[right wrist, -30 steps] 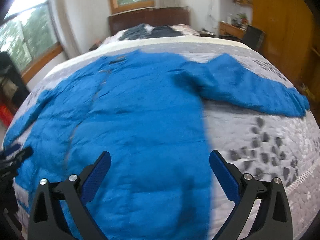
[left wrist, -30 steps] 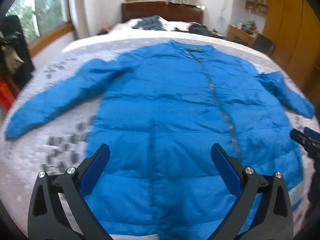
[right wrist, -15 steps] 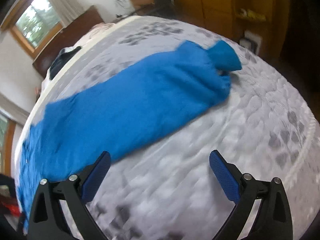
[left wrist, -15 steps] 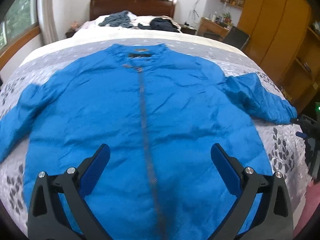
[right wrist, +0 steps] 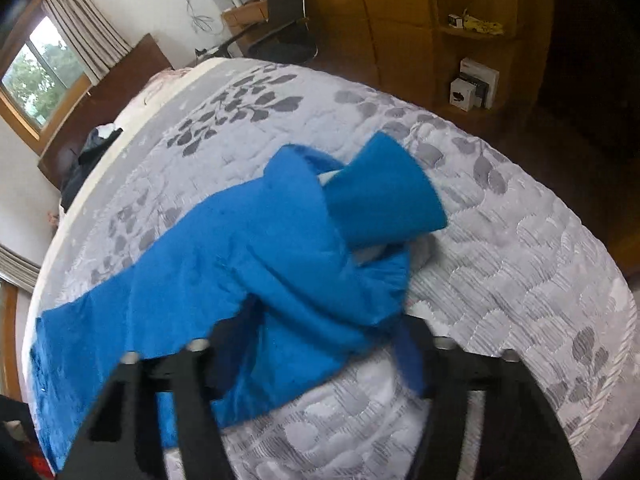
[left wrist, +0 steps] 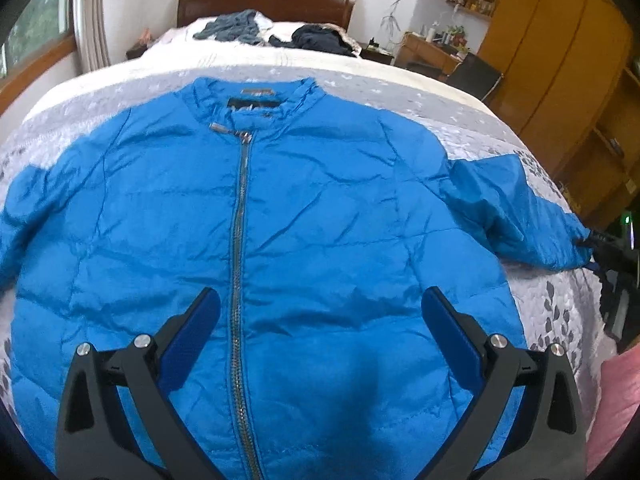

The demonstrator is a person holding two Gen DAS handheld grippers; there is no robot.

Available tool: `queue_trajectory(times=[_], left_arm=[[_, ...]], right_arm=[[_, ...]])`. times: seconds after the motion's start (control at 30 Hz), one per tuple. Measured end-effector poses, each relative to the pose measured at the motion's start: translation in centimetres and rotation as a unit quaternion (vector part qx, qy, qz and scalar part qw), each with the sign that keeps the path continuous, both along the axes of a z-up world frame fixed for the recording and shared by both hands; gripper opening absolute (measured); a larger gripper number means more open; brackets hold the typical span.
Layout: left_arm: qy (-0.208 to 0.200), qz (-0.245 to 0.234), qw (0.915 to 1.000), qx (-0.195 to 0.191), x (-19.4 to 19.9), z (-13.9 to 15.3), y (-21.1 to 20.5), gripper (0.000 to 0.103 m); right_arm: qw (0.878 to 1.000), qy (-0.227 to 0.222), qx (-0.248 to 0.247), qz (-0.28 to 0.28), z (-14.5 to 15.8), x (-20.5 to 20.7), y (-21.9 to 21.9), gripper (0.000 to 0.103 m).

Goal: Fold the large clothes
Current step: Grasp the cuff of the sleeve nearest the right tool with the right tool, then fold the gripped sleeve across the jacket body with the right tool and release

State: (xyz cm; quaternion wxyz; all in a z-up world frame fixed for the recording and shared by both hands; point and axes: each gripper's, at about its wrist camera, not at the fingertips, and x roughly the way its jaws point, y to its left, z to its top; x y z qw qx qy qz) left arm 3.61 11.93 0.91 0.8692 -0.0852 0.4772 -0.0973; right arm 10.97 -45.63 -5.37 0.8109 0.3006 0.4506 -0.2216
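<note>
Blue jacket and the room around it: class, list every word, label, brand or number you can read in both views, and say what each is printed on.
No text can be read in either view.
Neck label inside the collar of the blue jacket: a dark strip, lettering too blurred to read.
Boxes on the wooden shelf: dark markings, too small to read.
Bedspread: leaf pattern only, no words.

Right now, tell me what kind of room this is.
A bedroom, most likely: the blue jacket lies on a quilted bed with a wooden headboard, beside a tall wooden wardrobe.
</note>
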Motion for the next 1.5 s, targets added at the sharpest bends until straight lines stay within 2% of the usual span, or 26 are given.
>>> queue_trajectory(times=[0.07,0.17,0.3,0.43,0.6,0.73,0.83,1.0,1.13,1.3,1.5], left_arm=[[0.005,0.004,1.0000,-0.004,0.1,-0.1,0.4,0.099],[0.005,0.007,1.0000,-0.004,0.0,-0.1,1.0,0.099],[-0.005,0.013,0.9999,-0.003,-0.4,0.2,2.0,0.099],[-0.005,0.023,0.9997,-0.001,-0.5,0.2,3.5,0.099],[-0.012,0.037,0.9992,0.003,-0.9,0.4,5.9,0.099],[-0.027,0.053,0.9982,0.009,-1.2,0.8,7.5,0.099],[-0.030,0.061,0.9977,0.006,-1.1,0.9,8.5,0.099],[-0.036,0.069,0.9969,0.007,-1.3,1.0,9.8,0.099],[-0.042,0.078,0.9960,0.010,-1.4,1.4,11.0,0.099],[-0.047,0.087,0.9950,0.012,-1.2,1.6,12.3,0.099],[-0.045,0.095,0.9944,0.010,-0.8,1.6,13.1,0.099]], right_arm=[[1.000,-0.013,0.014,0.006,0.4,-0.4,-0.5,0.028],[0.999,-0.034,0.029,0.011,1.0,-1.1,-1.2,0.014],[0.998,-0.046,0.037,-0.004,1.5,-2.3,-2.0,0.010],[0.999,-0.026,0.029,-0.011,0.7,-2.0,-1.5,0.010],[0.998,-0.058,-0.012,-0.012,4.1,-2.1,0.7,0.007],[0.993,-0.099,-0.051,0.036,8.8,-1.3,5.2,0.005],[0.985,-0.122,-0.072,0.097,11.8,0.1,10.3,0.005],[0.966,-0.144,-0.086,0.194,14.3,2.3,19.4,0.004],[0.951,-0.147,-0.085,0.257,14.3,4.1,25.7,0.004],[0.933,-0.137,-0.085,0.321,12.7,5.7,32.6,0.004],[0.904,-0.123,-0.089,0.400,10.6,6.4,40.3,0.004]])
